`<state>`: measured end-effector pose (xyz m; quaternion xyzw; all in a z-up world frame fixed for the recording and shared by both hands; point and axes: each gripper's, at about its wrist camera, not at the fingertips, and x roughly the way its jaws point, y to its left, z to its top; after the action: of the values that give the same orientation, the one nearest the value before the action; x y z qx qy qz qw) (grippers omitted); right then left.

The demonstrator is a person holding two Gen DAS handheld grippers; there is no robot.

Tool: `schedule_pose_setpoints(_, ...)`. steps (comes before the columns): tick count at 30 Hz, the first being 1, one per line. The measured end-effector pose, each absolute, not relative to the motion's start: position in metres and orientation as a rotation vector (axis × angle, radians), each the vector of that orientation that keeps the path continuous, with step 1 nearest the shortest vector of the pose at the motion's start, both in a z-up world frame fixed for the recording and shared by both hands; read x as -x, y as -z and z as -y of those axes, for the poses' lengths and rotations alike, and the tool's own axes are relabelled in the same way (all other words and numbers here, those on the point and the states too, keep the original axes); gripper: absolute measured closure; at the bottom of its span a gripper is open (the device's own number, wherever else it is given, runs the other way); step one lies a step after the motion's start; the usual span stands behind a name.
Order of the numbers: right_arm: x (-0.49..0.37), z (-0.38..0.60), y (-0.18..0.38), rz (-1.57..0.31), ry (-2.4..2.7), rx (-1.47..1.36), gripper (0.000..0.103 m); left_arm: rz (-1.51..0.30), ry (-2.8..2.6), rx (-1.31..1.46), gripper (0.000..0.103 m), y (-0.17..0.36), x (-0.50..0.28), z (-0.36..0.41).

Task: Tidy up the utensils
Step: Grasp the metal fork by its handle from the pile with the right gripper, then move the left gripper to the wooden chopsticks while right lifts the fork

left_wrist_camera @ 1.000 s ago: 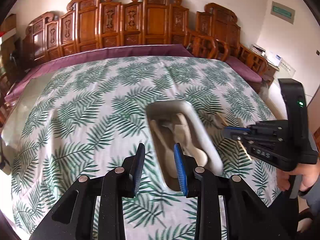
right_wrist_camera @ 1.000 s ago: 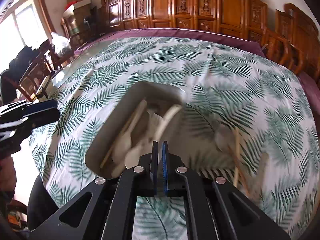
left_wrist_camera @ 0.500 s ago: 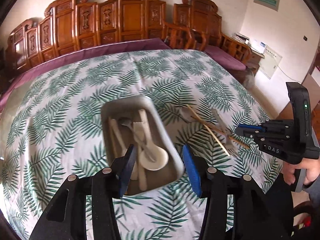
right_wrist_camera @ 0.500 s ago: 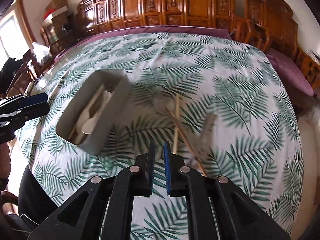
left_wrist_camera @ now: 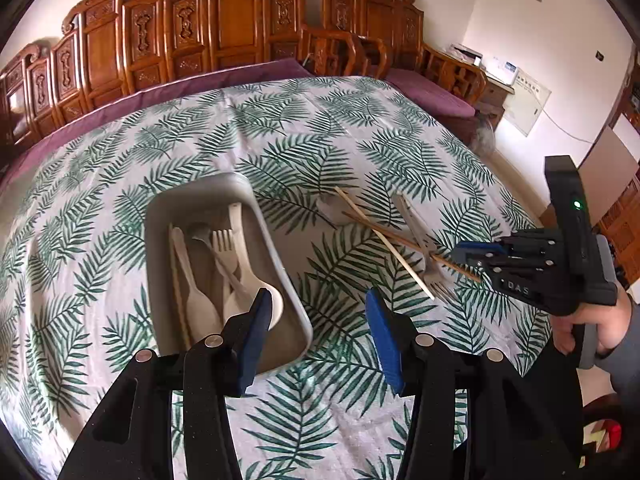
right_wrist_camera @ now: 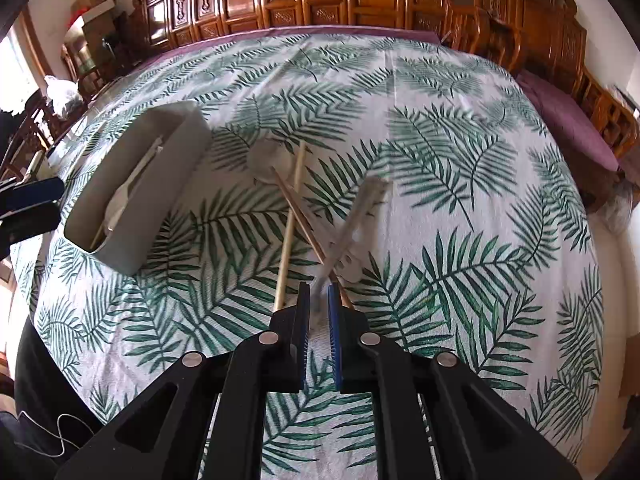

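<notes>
Grey utensil tray [left_wrist_camera: 280, 256], lying on the fern-print tablecloth [left_wrist_camera: 288, 128] left of centre, holds white spoons [left_wrist_camera: 196, 300], a white fork [left_wrist_camera: 226, 248] and a metal spoon among them. To the tray's right, apart from its wall, loose utensils lie crossed on the cloth: two wooden chopsticks [right_wrist_camera: 290, 220], a metal fork [right_wrist_camera: 356, 216] and a spoon [right_wrist_camera: 268, 158] at their far ends. Right gripper [right_wrist_camera: 319, 300], jaws slightly parted, has its tips at the fork's near end; whether they touch it cannot be told. Left gripper [left_wrist_camera: 316, 328], jaws spread wide and holding nothing, hangs over the tray's near right corner. Bare cloth surrounds the pile on its far and right sides. Carved wooden chairs [left_wrist_camera: 224, 28] ring the table's far edge.
</notes>
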<state>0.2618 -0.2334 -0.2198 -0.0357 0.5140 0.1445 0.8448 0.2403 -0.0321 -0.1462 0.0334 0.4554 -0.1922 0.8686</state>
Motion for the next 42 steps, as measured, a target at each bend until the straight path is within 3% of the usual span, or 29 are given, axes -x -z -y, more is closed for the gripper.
schedule_pose_setpoints(8, -0.279, 0.23, 0.234, -1.126, -0.325, 0.025, 0.084, -0.976, 0.423, -0.082, 0.057, 0.157, -0.24, 0.047)
schedule_pose_setpoints(17, -0.291, 0.227, 0.257, -1.218, -0.3, -0.009, 0.084, -0.985, 0.432, -0.091, 0.057, 0.161, -0.239, 0.051)
schedule_pose_setpoints(38, -0.315, 0.223, 0.259, -1.186, -0.25, -0.012, 0.085, -1.004, 0.434, -0.105, 0.057, 0.166, -0.236, 0.058)
schedule_pose_setpoints(42, -0.313, 0.233, 0.26, -1.169, -0.256, -0.061, 0.092, -1.009, 0.434, -0.112, 0.057, 0.167, -0.236, 0.06)
